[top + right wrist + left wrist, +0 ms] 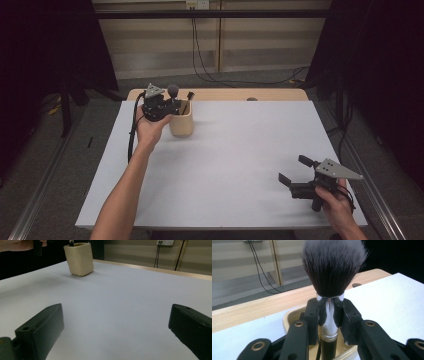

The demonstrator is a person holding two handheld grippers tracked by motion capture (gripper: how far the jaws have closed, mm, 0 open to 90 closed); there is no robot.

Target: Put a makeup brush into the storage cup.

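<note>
the left claw (pixel 329 312) is clamping a makeup brush (pixel 332 270) by its silver ferrule, jaws closed in tight on it w/ pads pressing both sides. the brush is standing upright, bristles up, its black handle reaching down into the cream cup (pixel 181 120) at the far left of the desk (pixel 225 170). can't tell whether the handle is touching the cup's bottom.

step in hand, as i'm reading it: the brush is either going into the cup or coming out, and the pics alone aren't settling which. if it's going in, next move is calling for lowering straight down, then easing the jaws apart so the brush isn't tipping the cup. if coming out, a straight lift clear of the rim, since another dark tool (pixel 189 96) is sitting in the cup beside it.

the right claw (pixel 115 330) is idling low over bare desk at the near right, jaws standing wide w/ nothing btwn them.

the left claw's view is giving the grip detail: ferrule, pads, cup rim just below. the high view is giving the layout, both hands well apart. the right claw's view is showing the cup (pixel 79 258) from the side, standing upright on the desk.
</note>
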